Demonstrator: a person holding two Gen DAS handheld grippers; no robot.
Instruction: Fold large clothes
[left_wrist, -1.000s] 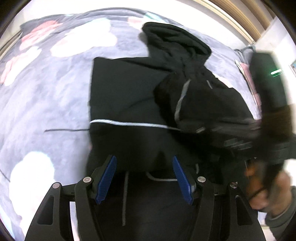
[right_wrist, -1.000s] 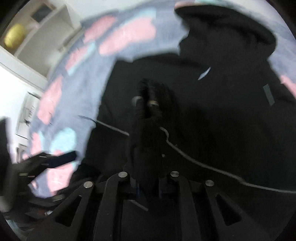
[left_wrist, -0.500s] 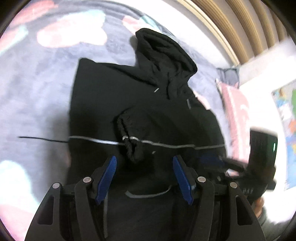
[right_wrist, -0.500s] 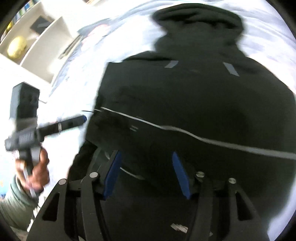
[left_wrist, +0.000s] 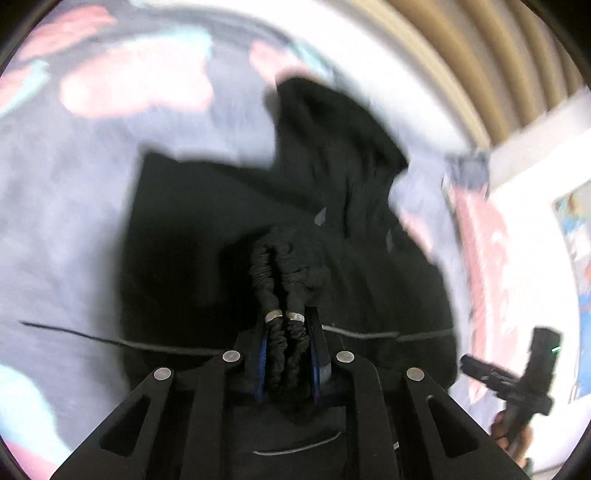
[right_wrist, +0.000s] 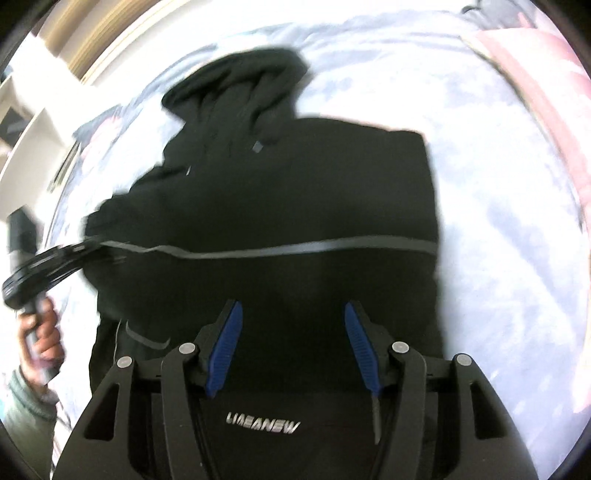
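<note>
Black hooded jacket (right_wrist: 295, 192) spread flat on floral bed cover (left_wrist: 55, 221), hood away from cameras, reflective stripe across body. Left tool (left_wrist: 287, 354), previously open, now closing on gathered elastic cuff (left_wrist: 284, 273). Right tool (right_wrist: 293, 347), previously clamped on cuff, now open, empty.

The black hooded jacket (right_wrist: 280, 192) lies flat on the flower-print bed cover (left_wrist: 66, 229), hood at the far end. A pink pillow (right_wrist: 554, 92) lies to its right.
</note>
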